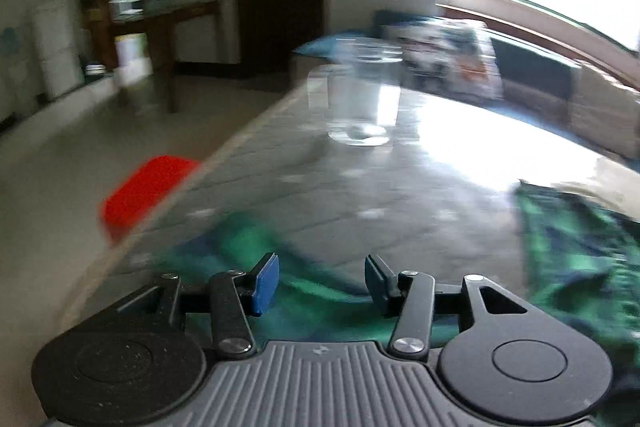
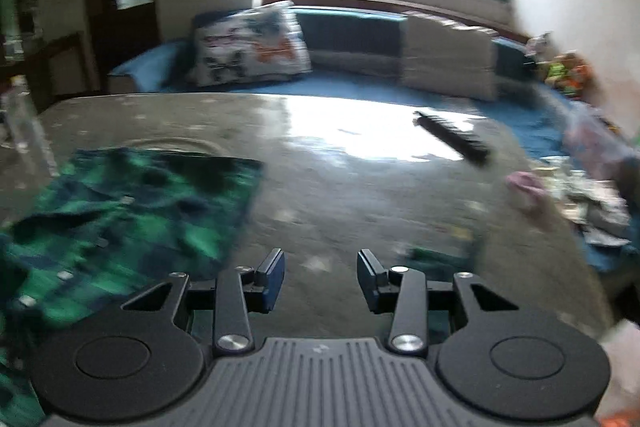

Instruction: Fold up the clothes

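Note:
A green and dark blue plaid garment (image 2: 120, 211) lies crumpled on the grey table (image 2: 340, 187), left of my right gripper (image 2: 320, 277). That gripper is open, with nothing between its blue pads (image 2: 274, 279), and hovers above bare table. In the left wrist view the same plaid garment (image 1: 580, 247) spreads at the right and runs under my left gripper (image 1: 322, 283), which is open and empty just above the cloth. A small green scrap (image 2: 440, 257) shows behind the right finger. Both views are blurred by motion.
A clear glass jar (image 1: 360, 95) stands on the table ahead of the left gripper. A black remote (image 2: 454, 139) lies far right. Papers and a pink thing (image 2: 524, 187) crowd the right edge. A red stool (image 1: 144, 191) sits off the left edge. A blue couch with pillows (image 2: 248, 47) lies behind.

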`<state>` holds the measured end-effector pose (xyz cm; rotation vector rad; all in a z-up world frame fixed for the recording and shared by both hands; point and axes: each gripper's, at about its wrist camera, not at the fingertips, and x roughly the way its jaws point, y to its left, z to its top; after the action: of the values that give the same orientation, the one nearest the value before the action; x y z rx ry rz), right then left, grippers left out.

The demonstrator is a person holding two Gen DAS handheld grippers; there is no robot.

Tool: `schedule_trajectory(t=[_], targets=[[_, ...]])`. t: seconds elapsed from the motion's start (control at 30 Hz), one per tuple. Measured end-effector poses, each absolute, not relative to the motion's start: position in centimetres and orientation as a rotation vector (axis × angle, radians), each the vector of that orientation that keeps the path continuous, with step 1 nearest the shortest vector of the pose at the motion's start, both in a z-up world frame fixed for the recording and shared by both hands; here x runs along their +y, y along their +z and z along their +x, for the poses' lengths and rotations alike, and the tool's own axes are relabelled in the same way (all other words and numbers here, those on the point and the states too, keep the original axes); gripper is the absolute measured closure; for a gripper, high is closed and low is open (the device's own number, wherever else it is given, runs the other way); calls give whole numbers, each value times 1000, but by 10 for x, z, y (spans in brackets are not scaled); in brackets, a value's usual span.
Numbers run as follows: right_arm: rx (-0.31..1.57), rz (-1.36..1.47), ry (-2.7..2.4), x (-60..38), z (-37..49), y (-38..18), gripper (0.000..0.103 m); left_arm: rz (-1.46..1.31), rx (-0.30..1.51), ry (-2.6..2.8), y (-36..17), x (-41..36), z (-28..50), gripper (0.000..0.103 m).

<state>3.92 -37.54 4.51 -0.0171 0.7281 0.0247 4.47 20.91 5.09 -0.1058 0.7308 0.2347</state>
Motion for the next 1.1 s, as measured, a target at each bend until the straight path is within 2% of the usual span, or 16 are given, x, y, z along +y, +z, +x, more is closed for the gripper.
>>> schedule_trajectory(t=[0.43, 0.57, 0.67, 0.87, 0.9, 0.93, 1.0, 1.03, 1.07, 1.1], targets=[[827, 13, 200, -326, 152, 10, 64, -19, 802, -31, 18, 101, 161, 52], [849, 46, 197, -327, 180, -4, 64, 7, 825, -77, 4, 77, 198, 48], [865, 65, 195, -327, 195, -12, 64, 25, 841, -90, -5, 67, 219, 45], [875, 53, 186, -322, 213, -24, 65, 51, 859, -96, -16, 58, 243, 44], [873, 52, 186, -321, 215, -25, 65, 55, 855, -100, -18, 57, 245, 44], [870, 50, 186, -320, 216, -25, 71, 58, 852, -106, -18, 56, 246, 45], [866, 43, 187, -318, 218, -25, 81, 64, 845, -126, -18, 54, 248, 50], [865, 38, 187, -317, 219, -25, 88, 70, 839, -141, -18, 53, 248, 58], [864, 36, 188, -317, 219, -25, 93, 73, 832, -159, -18, 51, 249, 73], [866, 41, 194, -316, 221, -25, 96, 76, 826, -178, -17, 49, 249, 82]])
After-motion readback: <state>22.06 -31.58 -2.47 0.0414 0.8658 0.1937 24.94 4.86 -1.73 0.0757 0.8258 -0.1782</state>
